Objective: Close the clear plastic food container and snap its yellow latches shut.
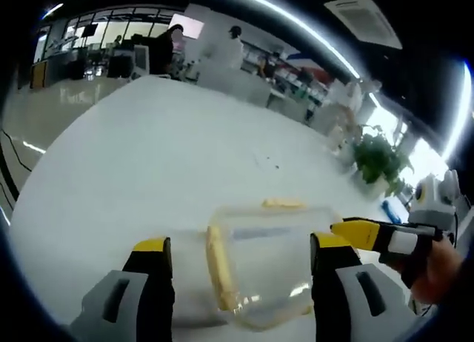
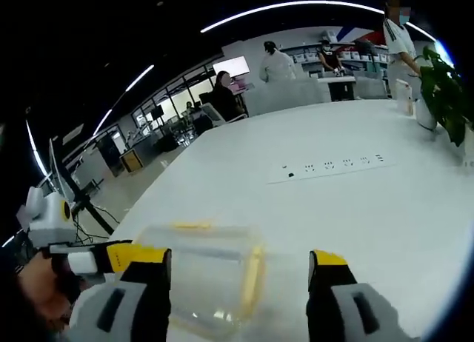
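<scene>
White counter (image 1: pixel 170 164) in an open-plan office, clear container (image 1: pixel 266 272) with yellow latches (image 1: pixel 219 264), potted plant (image 1: pixel 379 158), left gripper (image 1: pixel 241 257) and right gripper (image 2: pixel 241 264) fingers spread wide, holding nothing

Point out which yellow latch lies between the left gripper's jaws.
The long side latch, running between the left gripper jaws; the other latch sits on the container's far edge.

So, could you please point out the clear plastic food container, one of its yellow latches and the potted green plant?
Clear plastic food container (image 1: pixel 270 264): left gripper view, on its transparent top.
Yellow latch (image 1: pixel 219 266): left gripper view, on the long strip along the container's left edge.
Potted green plant (image 1: pixel 379 158): left gripper view, on its leaves.
</scene>
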